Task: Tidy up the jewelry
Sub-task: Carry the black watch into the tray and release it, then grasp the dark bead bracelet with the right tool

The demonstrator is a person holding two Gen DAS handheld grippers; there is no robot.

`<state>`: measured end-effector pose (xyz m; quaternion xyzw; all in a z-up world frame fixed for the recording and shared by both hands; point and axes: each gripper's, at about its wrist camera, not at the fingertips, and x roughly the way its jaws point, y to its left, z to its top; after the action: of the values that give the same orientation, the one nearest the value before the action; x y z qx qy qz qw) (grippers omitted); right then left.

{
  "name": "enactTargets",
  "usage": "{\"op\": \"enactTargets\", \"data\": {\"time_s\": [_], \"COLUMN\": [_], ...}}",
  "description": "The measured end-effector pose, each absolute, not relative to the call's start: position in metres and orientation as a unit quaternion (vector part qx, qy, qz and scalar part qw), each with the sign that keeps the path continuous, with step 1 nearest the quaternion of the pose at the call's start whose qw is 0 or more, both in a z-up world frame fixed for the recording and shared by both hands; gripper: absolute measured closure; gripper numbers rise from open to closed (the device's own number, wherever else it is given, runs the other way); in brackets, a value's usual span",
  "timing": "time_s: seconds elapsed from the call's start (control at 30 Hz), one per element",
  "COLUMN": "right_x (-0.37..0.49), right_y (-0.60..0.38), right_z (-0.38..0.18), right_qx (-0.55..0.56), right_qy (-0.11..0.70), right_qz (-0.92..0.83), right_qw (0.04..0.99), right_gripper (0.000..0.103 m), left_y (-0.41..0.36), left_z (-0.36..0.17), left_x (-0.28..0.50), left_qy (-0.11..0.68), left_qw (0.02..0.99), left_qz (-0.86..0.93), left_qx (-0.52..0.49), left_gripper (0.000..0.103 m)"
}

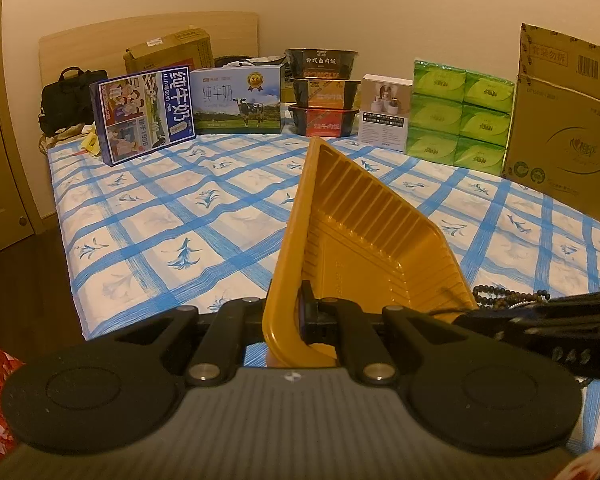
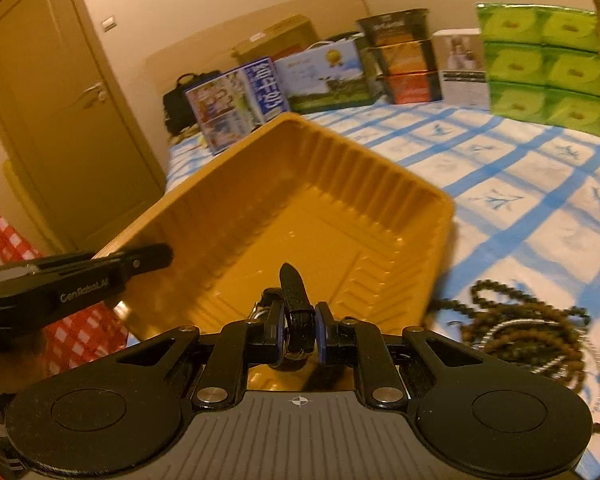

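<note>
1 black-strapped wristwatch hung between the jaws of the right gripper, poised over the near edge of a yellow plastic tray. The watch looked light, its leather-like strap limp and free to flop, its metal case hard and probably slick, so the strap close to the case seemed the sensible place to pinch it; that was roughly where the jaws, nearly together, were clamped. The tray, thin and ribbed, appeared light and likely to flex, and it stood tilted off the bed. The left gripper held it by 1 side wall, jaws pressed fully together on the thin plastic. No jewelry lay in the tray yet. Several strings of dark beads and a silvery chain lay tangled on the blue-checked bedsheet just beside the tray, to its right. Cartons and green tissue packs lined the far side of the bed.
</note>
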<state>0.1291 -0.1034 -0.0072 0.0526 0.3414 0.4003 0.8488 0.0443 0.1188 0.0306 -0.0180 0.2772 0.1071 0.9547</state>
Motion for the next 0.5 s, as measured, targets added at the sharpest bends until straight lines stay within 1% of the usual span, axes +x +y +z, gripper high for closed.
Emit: {"op": "enactTargets", "data": {"time_s": [0.07, 0.13, 0.17, 0.2, 0.23, 0.27, 0.3, 0.4, 0.5], "right_x": [0.128, 0.128, 0.125, 0.126, 0.126, 0.125, 0.123, 0.117, 0.109], "right_y": [-0.1, -0.1, -0.103, -0.108, -0.113, -0.119, -0.128, -0.158, -0.194], "right_z": [-0.009, -0.01, -0.008, -0.008, -0.007, -0.005, -0.005, -0.009, -0.019], "right_qx": [0.05, 0.047, 0.048, 0.05, 0.052, 0.053, 0.052, 0.036, 0.013], "right_qy": [0.339, 0.336, 0.334, 0.33, 0.325, 0.322, 0.318, 0.312, 0.318], "right_qz": [0.412, 0.409, 0.403, 0.394, 0.384, 0.374, 0.36, 0.305, 0.24], "right_qw": [0.844, 0.847, 0.851, 0.857, 0.862, 0.868, 0.875, 0.899, 0.917], "right_gripper": [0.087, 0.084, 0.076, 0.066, 0.061, 0.053, 0.05, 0.048, 0.047], "left_y": [0.119, 0.116, 0.114, 0.112, 0.11, 0.11, 0.11, 0.111, 0.11], "left_z": [0.031, 0.03, 0.03, 0.029, 0.029, 0.03, 0.03, 0.03, 0.03], "left_x": [0.044, 0.044, 0.046, 0.046, 0.046, 0.047, 0.047, 0.047, 0.048], "left_qy": [0.278, 0.277, 0.278, 0.277, 0.278, 0.278, 0.278, 0.278, 0.278], "left_qw": [0.954, 0.955, 0.954, 0.955, 0.954, 0.954, 0.954, 0.954, 0.955], "left_qz": [0.108, 0.107, 0.107, 0.106, 0.107, 0.106, 0.106, 0.106, 0.106], "left_qx": [-0.02, -0.021, -0.021, -0.02, -0.019, -0.021, -0.02, -0.02, -0.018], "left_gripper": [0.097, 0.097, 0.097, 0.097, 0.097, 0.097, 0.097, 0.097, 0.097]}}
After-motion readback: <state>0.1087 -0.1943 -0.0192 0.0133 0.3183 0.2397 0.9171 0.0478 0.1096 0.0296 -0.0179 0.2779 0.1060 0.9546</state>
